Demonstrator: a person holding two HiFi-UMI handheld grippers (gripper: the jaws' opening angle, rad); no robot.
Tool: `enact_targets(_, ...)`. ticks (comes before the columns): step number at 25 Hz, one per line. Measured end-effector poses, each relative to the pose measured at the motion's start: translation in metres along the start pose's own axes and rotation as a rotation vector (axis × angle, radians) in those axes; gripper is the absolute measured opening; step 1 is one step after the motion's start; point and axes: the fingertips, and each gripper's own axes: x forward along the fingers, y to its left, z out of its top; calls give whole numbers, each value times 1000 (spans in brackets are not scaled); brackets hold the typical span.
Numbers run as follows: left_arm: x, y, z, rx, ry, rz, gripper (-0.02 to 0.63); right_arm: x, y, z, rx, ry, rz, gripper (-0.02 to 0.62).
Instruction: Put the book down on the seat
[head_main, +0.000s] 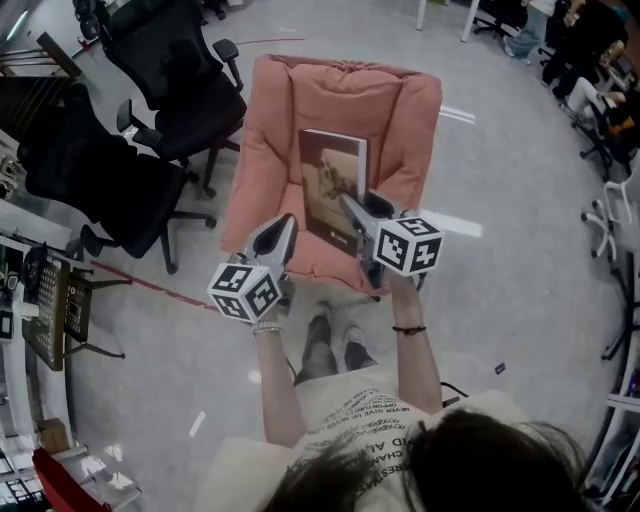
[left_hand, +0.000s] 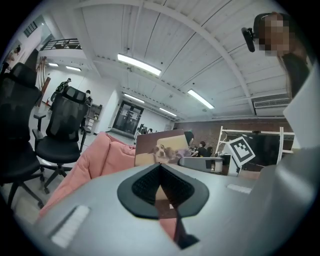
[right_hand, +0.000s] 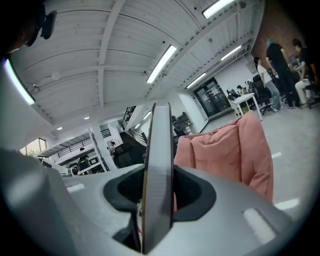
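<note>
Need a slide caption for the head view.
Right gripper grips the book over the pink seat; left gripper empty, jaws together.

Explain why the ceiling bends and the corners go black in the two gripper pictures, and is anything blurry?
Left gripper view and right gripper view: wide-angle lenses bow the ceiling strip lights and leave black corners. Right gripper view: the brown hardcover book, seen edge-on and very near, looks soft. Head view: even light, no harsh shadows, the pink cushioned seat sharp, the floor curving toward the edges.
</note>
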Motion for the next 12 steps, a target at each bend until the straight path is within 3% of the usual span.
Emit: enact_targets(12, 63, 73, -15, -41, 134, -102, -3, 77, -35, -16, 74, 45, -94, 150)
